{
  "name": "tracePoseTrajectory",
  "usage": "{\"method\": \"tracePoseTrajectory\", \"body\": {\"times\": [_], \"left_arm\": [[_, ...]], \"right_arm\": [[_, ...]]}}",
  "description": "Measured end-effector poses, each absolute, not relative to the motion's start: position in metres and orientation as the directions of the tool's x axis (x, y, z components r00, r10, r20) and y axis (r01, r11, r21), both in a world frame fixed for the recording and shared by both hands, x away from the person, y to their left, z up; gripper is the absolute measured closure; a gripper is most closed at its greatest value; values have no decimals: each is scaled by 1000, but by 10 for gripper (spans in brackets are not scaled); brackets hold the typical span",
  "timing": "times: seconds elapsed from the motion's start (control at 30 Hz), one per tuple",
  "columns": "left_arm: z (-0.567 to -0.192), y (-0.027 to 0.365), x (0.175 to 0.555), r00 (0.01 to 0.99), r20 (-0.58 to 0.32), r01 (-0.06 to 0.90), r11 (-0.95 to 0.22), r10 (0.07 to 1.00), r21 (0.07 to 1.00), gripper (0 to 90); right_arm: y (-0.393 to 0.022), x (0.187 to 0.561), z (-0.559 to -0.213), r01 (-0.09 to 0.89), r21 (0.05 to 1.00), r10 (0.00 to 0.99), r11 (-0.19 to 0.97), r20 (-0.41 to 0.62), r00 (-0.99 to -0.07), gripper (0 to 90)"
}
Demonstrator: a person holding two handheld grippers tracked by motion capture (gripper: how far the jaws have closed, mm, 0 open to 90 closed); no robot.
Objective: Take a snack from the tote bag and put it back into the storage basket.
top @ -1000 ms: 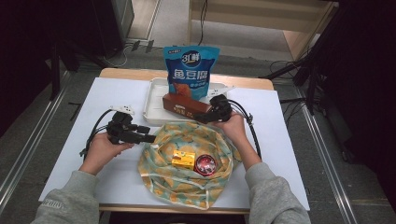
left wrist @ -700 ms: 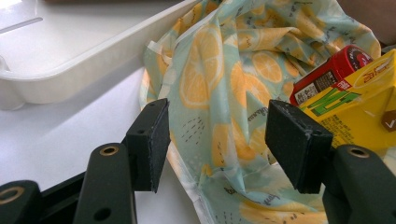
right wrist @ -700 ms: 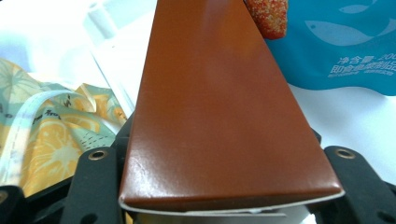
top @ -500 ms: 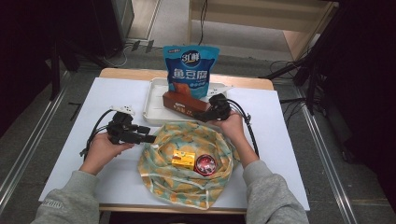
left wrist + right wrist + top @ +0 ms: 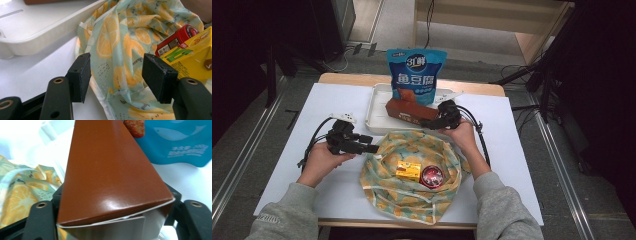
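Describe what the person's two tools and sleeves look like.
Both tools, left and right, are black, each with two flat rectangular pads on arms with brass-ringed holes. Black cables loop from each. The left carries a white block. The sleeves are grey.

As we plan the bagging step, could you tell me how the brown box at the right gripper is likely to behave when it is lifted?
The brown box looks like thin folded card with an end flap gaping slightly, so it may dent if squeezed hard. Its glossy faces could let it slip between the right gripper pads. Long and gripped at one end, it would probably droop or swing; it seems light for its size.
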State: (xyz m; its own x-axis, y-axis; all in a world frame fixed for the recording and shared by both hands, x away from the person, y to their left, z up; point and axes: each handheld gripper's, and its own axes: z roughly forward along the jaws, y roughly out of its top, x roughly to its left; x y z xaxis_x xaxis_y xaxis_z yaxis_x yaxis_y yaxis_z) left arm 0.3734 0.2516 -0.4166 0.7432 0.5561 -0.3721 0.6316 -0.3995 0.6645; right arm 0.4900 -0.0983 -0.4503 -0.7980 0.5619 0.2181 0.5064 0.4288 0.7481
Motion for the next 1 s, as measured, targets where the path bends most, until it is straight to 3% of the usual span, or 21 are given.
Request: {"method": "tracePoseTrajectory", "body": {"times": [0.53,1.0], "left_arm": [[-416,252,373,744,-377,631,-396,551,667,416],[-416,252,373,744,-376,630,-394,552,669,415]], "right_arm": [[-111,484,-436,500,759,580,417,201,-790,278],[-92,470,-419,454,778,547,433,174,-819,370]]}}
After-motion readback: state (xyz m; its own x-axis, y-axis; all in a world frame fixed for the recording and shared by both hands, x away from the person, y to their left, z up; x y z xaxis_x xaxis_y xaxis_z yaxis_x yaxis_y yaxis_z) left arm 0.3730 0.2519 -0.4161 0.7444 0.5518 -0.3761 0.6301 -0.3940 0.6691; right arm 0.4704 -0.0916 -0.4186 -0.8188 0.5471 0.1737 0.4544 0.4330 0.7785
